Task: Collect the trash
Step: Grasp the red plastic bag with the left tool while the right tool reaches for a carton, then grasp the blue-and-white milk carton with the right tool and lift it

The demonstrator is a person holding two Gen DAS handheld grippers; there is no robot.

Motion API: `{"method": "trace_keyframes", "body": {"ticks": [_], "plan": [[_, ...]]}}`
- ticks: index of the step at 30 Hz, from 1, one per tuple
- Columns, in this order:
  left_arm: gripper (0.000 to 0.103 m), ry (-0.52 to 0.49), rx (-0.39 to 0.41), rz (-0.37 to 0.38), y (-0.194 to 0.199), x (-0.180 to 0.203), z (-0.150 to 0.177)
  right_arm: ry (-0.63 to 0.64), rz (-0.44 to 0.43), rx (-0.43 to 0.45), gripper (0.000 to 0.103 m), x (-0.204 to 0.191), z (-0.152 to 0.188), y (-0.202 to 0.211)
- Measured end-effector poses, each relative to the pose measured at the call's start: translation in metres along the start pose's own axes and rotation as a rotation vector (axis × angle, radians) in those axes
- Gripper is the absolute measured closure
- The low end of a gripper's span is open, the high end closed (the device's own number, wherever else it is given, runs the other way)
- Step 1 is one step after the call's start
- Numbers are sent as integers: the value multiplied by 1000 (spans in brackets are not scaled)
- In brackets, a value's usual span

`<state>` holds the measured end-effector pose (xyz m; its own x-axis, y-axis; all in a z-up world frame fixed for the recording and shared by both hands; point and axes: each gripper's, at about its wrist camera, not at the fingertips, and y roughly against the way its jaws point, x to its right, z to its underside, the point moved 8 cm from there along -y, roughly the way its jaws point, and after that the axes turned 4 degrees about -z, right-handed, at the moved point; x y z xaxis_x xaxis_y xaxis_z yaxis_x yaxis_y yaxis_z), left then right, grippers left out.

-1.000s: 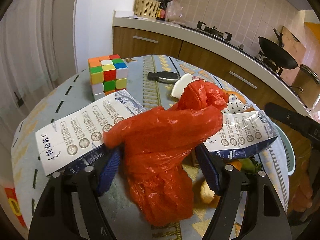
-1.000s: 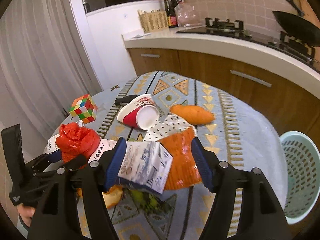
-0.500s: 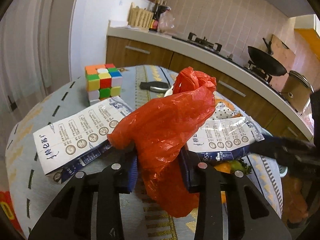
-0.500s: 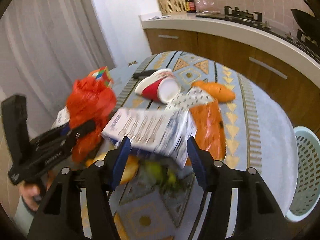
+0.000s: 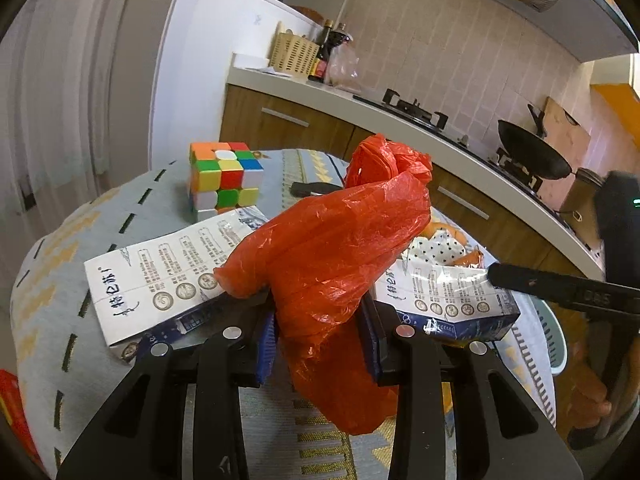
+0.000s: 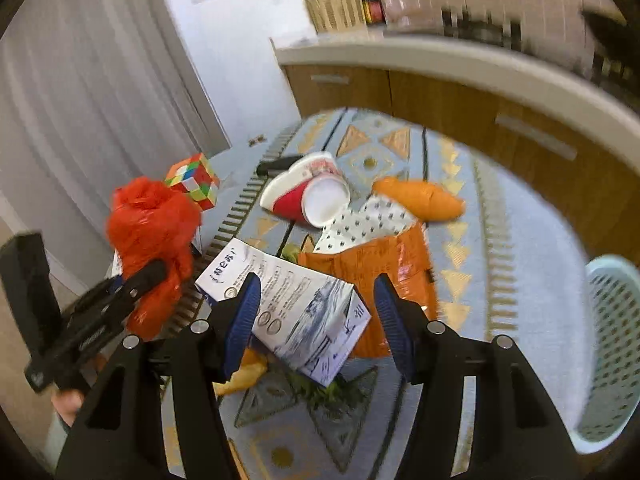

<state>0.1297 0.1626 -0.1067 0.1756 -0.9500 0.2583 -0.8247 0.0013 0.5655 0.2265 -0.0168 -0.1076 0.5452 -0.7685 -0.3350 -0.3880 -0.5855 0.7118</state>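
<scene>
Two grabs underway: left gripper (image 5: 320,332) clamped on red bag (image 5: 332,248), right gripper (image 6: 316,320) wide around carton (image 6: 288,312), needs closing.

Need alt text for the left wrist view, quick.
The left gripper is shut on a crumpled red plastic bag, lifted over a patterned table. Behind it lie two printed cartons and a Rubik's cube.

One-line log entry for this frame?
left tool: shut on red bag | right tool: open around carton | basket: right of table
</scene>
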Motion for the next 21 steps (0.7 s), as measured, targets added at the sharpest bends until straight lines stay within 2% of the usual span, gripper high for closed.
{"method": "trace_keyframes", "body": {"ticks": [2, 5, 8, 12, 16, 21], "plan": [[70, 17, 7, 1, 2, -4, -1, 18, -42, -22, 47, -11, 11, 1], [70, 30, 11, 1, 2, -6, -2, 81, -44, -37, 46, -34, 29, 8], [70, 33, 19, -8, 2, -5, -3, 140, -83, -64, 46, -59, 46, 13], [70, 49, 25, -9, 3, -7, -4, 187, 20, -31, 45, -62, 41, 13], [70, 64, 25, 0, 3, -10, -4, 167, 2, -39, 26, -58, 28, 2], [69, 64, 25, 4, 3, -10, -3, 264, 71, -104, 21, -58, 24, -28]]}}
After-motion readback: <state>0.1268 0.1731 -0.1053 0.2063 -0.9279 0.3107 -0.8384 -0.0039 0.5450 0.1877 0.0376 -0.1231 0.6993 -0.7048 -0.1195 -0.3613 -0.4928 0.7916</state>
